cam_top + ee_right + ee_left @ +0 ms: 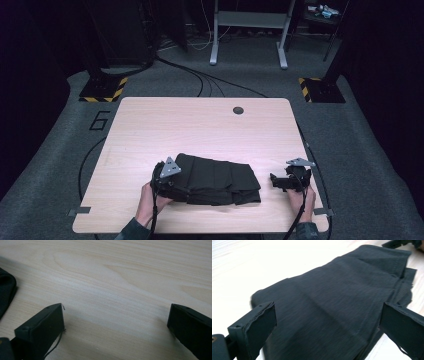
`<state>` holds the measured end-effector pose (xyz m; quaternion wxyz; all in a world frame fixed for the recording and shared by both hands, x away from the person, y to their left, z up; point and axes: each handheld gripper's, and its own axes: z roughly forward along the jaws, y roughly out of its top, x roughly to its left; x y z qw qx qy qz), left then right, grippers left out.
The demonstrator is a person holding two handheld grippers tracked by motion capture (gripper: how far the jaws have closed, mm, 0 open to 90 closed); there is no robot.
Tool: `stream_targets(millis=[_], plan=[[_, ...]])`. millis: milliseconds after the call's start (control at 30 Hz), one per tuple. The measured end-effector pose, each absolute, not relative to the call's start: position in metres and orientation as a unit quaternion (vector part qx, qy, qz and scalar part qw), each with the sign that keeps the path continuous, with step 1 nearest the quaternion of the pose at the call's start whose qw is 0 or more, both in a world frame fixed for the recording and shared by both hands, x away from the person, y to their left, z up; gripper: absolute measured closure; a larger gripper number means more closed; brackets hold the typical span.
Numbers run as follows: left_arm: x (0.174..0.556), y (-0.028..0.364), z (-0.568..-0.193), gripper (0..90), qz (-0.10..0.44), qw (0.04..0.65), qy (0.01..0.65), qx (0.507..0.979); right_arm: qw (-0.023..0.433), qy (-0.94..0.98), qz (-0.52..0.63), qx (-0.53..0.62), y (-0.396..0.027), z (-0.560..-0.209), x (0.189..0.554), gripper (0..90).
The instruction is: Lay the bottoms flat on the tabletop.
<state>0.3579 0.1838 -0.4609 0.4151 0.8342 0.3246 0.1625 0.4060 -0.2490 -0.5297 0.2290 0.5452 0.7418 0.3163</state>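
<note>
Folded black garment [332,302] lies near your edge of the surface [200,125], long axis left to right — flat and stacked in layers. Your left gripper [328,322] hangs over its left end, jaws wide apart. Your right gripper [115,322] sits just off its right end over bare wood, jaws also apart. Risk: pinching only the top layer would probably unfold the stack — take all layers.

A number "6" [100,120] on the grey floor left of the table [200,120].
</note>
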Motion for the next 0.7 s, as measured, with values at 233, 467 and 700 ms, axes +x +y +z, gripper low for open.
stream_targets(millis=[233,467,700], plan=[[0.358,0.162,-0.460,1.1,0.149,0.414,0.296,0.848,0.229,0.742,0.316,0.544,-0.249,-0.530,0.406,0.1],[0.358,0.136,-0.459,1.7,0.137,0.410,0.263,0.862,0.229,0.743,0.316,0.544,-0.249,-0.530,0.406,0.2],[0.358,0.108,-0.468,3.1,0.123,0.398,0.235,0.878,0.229,0.743,0.316,0.543,-0.249,-0.530,0.406,0.2]])
